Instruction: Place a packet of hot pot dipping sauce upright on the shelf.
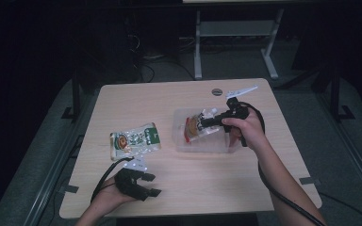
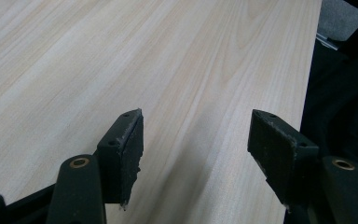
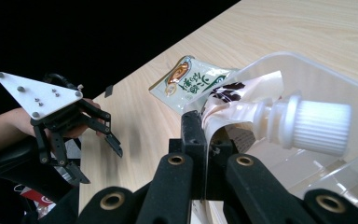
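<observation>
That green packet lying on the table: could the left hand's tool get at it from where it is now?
Probably yes. The left tool stands open with nothing between its jaws, and only bare table lies between it and the green packet. The right tool is busy holding a spouted pouch over the clear bin.

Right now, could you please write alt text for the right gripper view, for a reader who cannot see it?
The right gripper is shut on a spouted pouch with a white cap, held over a clear plastic container. Beyond lie a green pouch on the wooden table and the open left gripper.
</observation>
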`<move>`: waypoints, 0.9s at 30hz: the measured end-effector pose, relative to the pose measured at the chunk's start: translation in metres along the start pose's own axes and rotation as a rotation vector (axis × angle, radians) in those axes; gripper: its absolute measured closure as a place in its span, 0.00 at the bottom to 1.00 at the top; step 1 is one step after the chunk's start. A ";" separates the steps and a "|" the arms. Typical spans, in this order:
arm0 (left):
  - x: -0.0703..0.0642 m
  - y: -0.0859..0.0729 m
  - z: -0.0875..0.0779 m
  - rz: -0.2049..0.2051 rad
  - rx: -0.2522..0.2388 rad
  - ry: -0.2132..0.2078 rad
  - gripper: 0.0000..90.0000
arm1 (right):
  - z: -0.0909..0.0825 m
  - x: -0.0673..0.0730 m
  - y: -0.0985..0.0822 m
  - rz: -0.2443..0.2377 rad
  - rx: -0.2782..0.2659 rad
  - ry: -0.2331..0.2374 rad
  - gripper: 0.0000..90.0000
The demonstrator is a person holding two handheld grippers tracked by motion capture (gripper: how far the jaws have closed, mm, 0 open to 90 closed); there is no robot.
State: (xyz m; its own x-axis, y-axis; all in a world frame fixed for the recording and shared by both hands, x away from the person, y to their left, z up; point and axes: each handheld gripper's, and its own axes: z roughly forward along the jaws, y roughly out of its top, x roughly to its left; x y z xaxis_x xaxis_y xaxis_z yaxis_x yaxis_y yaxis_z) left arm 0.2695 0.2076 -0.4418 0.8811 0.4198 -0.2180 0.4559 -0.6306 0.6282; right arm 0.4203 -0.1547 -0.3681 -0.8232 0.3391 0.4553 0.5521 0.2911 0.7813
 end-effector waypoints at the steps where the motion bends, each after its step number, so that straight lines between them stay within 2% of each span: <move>1: 0.000 0.000 0.000 0.000 -0.001 -0.001 0.39 | 0.000 0.000 0.000 0.002 0.002 0.000 1.00; 16: -0.001 0.000 0.003 0.014 0.002 -0.005 0.39 | 0.014 -0.002 0.006 0.018 0.021 -0.019 1.00; 27: -0.001 0.001 0.004 0.025 0.012 -0.007 0.39 | 0.026 -0.006 0.013 0.017 0.057 -0.044 1.00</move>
State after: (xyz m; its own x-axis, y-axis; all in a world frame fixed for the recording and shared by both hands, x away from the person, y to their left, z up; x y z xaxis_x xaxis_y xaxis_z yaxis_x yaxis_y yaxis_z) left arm 0.2693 0.2042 -0.4439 0.8931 0.3989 -0.2079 0.4350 -0.6487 0.6245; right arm 0.4355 -0.1297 -0.3720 -0.8074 0.3834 0.4484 0.5740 0.3349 0.7472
